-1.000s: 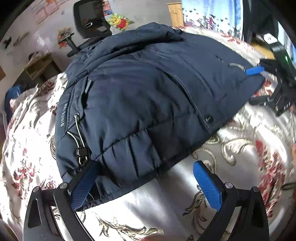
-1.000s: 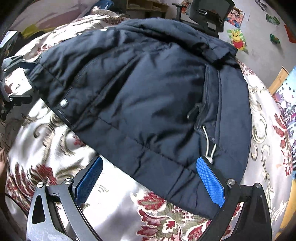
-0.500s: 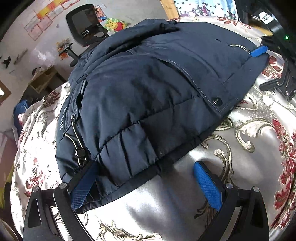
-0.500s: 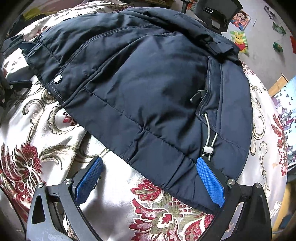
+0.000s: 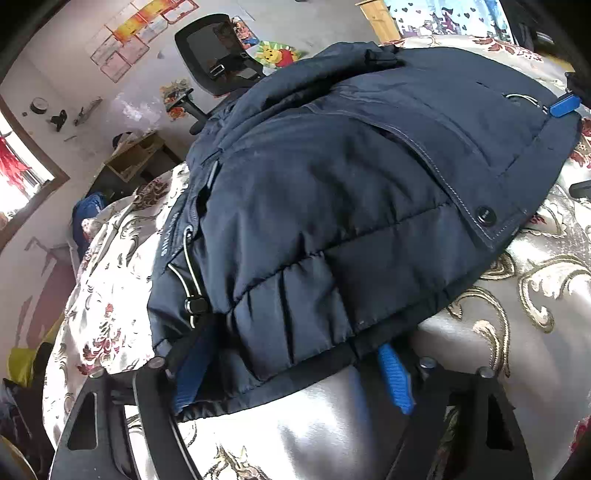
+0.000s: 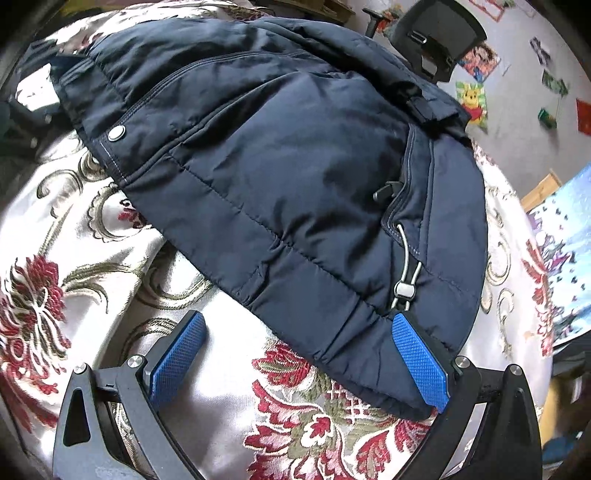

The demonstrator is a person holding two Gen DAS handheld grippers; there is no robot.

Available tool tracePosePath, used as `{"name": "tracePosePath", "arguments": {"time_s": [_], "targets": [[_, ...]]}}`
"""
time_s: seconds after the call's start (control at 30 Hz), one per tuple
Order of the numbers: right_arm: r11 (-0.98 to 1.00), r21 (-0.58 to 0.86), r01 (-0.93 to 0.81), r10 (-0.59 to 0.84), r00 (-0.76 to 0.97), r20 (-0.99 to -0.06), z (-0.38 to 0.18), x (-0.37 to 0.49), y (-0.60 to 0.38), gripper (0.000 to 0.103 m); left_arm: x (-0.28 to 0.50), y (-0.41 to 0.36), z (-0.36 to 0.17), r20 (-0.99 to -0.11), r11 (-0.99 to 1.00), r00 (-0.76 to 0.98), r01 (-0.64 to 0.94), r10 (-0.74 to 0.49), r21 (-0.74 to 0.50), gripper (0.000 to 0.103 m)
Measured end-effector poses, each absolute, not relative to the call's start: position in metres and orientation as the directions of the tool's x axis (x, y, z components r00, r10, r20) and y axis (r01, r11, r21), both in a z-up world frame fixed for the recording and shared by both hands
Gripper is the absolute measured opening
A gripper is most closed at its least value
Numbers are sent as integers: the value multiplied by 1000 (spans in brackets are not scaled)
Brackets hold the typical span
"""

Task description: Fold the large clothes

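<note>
A navy padded jacket lies folded on a floral satin bedspread. My left gripper is at the jacket's near hem, beside a drawcord toggle. Its jaws are closing with the hem bunched between them; the left pad is half hidden by cloth. In the right wrist view the same jacket fills the middle. My right gripper stands open at the other hem corner, its right pad resting on the cloth near a grey toggle, its left pad over the bedspread.
A black office chair stands beyond the bed's far edge, also seen as the chair in the right wrist view. A low wooden shelf sits on the floor to the left. Posters and papers lie on the floor.
The left gripper's fingers have drawn in around the jacket hem. Both views have tipped so that the jacket sits lower and closer. The right gripper's jaws stay wide.
</note>
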State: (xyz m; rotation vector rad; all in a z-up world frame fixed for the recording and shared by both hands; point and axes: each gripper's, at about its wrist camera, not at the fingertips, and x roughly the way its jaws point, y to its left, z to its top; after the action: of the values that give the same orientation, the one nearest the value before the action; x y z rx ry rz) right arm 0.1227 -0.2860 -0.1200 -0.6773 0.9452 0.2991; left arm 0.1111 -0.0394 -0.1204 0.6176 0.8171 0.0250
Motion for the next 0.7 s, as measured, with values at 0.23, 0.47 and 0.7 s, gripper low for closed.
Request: {"name": "tracePosePath", "arguments": {"time_s": [0.23, 0.47, 0.7], "targets": [[749, -484, -453, -97, 648, -756, -129, 128, -266, 101, 120, -44, -120, -621, 793, 720, 165, 310, 587, 53], [716, -572, -400, -158, 706, -690, -126, 125, -271, 101, 124, -36, -101, -631, 843, 726, 136, 272, 520, 31], [707, -584, -400, -164, 710, -685, -126, 121, -269, 101, 134, -40, -77, -605, 858, 757, 120, 247, 500, 16]]}}
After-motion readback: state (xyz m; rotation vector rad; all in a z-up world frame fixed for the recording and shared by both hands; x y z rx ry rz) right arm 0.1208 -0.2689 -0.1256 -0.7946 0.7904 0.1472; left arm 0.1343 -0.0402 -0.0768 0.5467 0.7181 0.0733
